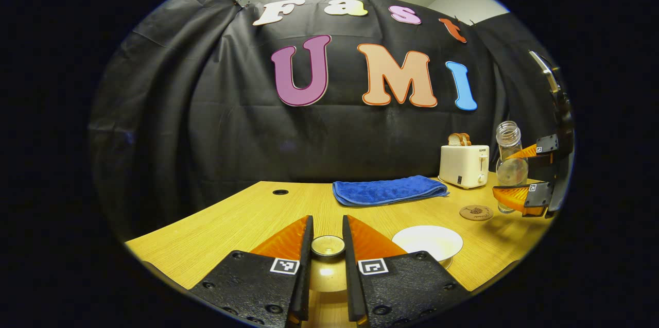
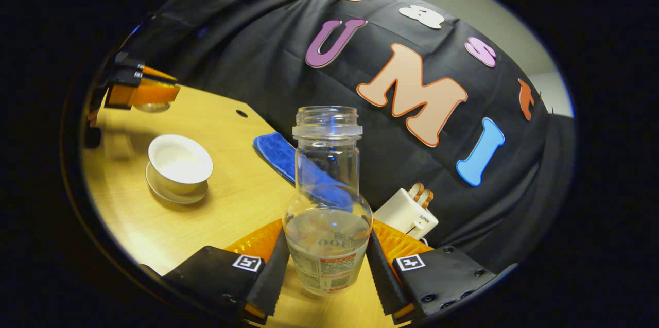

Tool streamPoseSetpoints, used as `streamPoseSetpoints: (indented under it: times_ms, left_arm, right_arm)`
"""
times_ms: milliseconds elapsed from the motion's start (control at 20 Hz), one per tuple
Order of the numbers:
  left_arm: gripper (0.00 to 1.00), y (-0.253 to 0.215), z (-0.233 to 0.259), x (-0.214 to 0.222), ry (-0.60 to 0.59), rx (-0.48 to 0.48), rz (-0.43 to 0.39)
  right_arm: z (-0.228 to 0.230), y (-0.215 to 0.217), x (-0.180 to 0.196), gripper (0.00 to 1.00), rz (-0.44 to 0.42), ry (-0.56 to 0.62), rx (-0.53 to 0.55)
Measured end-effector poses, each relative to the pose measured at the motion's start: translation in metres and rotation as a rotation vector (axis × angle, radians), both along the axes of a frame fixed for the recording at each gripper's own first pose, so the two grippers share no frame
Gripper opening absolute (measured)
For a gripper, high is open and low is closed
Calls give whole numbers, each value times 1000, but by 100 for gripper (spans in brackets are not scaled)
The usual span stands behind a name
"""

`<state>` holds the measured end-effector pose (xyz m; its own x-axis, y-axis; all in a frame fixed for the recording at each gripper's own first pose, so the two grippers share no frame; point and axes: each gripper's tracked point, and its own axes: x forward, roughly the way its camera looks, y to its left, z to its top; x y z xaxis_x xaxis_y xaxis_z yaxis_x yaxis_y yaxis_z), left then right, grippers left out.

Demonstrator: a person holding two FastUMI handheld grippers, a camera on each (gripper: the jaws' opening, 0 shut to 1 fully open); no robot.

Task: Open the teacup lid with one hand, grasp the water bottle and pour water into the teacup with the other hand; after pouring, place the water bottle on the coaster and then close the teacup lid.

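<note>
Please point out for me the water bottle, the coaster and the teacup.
water bottle (image 2: 328, 225): right gripper view, its round lower body.
coaster (image 1: 476, 212): left gripper view, middle of its top face.
teacup (image 2: 180, 159): right gripper view, its white inside.

Left gripper (image 1: 328, 245) clamped on the teacup lid (image 1: 328, 246), left of the water bottle (image 2: 327, 204), which the right gripper (image 2: 326, 261) pinches.

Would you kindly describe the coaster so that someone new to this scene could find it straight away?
Start at the white toaster near the back right of the wooden table, beside the folded blue towel. Just in front of the toaster lies the coaster. It is the only small flat brown disc there, far lower than the white teacup nearby.
</note>
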<state>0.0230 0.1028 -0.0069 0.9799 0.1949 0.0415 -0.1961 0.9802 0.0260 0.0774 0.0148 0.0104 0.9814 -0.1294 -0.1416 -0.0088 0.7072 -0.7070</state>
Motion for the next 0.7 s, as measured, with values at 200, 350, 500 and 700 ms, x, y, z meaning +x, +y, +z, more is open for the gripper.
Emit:
streamPoseSetpoints:
  times_ms: [200, 350, 500, 700]
  left_arm:
    - [27, 2, -1, 0, 0, -1, 10]
    - [27, 2, -1, 1, -1, 0, 10]
    - [27, 3, -1, 0, -1, -1, 13]
    - [27, 3, -2, 1, -1, -1, 13]
  right_arm:
    - [-8, -4, 8, 79, -11, 28, -129]
    - [-17, 0, 14, 80, 2, 47, -196]
    - [-23, 10, 16, 79, 29, 60, -287]
    - [-28, 24, 17, 78, 68, 67, -410]
